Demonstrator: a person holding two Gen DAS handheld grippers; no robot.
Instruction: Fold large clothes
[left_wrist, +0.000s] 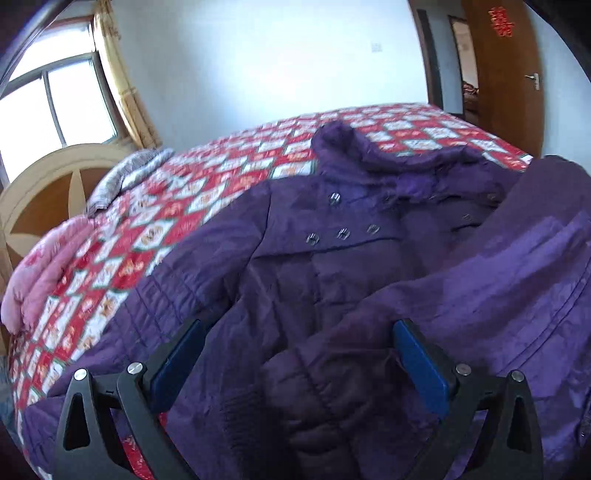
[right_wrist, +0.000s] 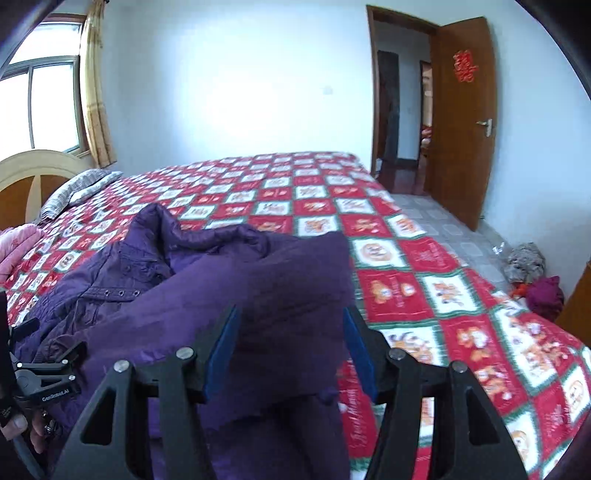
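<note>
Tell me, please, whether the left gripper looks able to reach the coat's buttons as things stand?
Probably yes. The buttons lie uncovered on the coat ahead of the left gripper; nothing stands between, though a fold of the coat already fills its jaws.

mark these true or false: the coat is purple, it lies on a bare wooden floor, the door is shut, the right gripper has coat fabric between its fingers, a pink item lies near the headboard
1. The coat is purple. True.
2. It lies on a bare wooden floor. False: it lies on a bed with a red and white quilt.
3. The door is shut. False: it stands open, with another room showing past it.
4. The right gripper has coat fabric between its fingers. True: a purple fold sits between the blue pads.
5. A pink item lies near the headboard. True.
</note>
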